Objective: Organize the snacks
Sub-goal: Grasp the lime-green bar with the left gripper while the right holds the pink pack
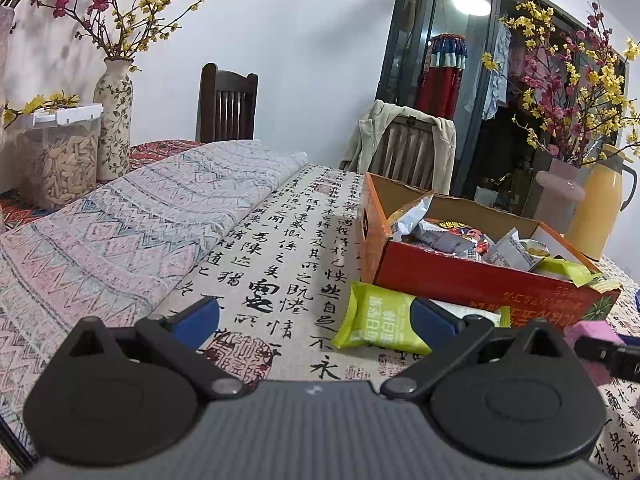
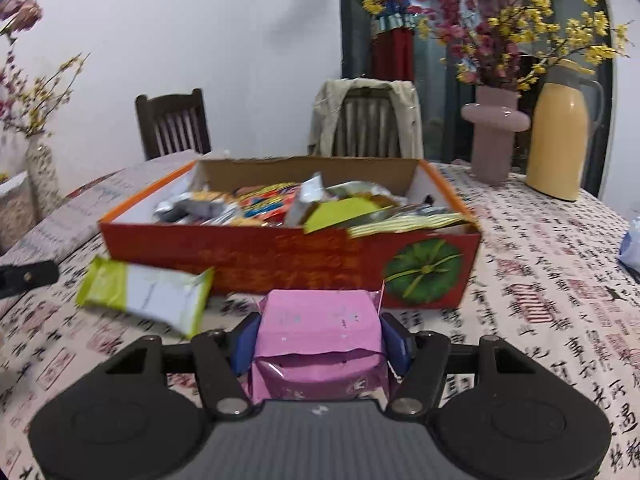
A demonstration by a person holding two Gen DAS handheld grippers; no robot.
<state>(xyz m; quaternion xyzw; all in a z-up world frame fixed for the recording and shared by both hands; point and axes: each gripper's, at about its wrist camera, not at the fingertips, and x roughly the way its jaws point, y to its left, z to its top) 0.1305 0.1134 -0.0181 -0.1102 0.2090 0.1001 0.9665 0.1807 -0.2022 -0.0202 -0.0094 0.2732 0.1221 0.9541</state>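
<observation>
- Your right gripper (image 2: 318,340) pinches the soft pink foil snack packet (image 2: 318,328) at half span, just before the red cardboard box (image 2: 280,256); squeezing may crush it.
- Your left gripper (image 1: 316,320) gapes empty beside the green-and-white wrapper (image 1: 380,322); careless sweeps knock it.

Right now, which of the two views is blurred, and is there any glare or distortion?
Right wrist view: motion-smeared, lettering on the red box unreadable, the green-and-white packet streaked. Left wrist view: sharp, calligraphy on the tablecloth legible; a ceiling light glares in the glass door. Both: fisheye bending, dark corners.
</observation>
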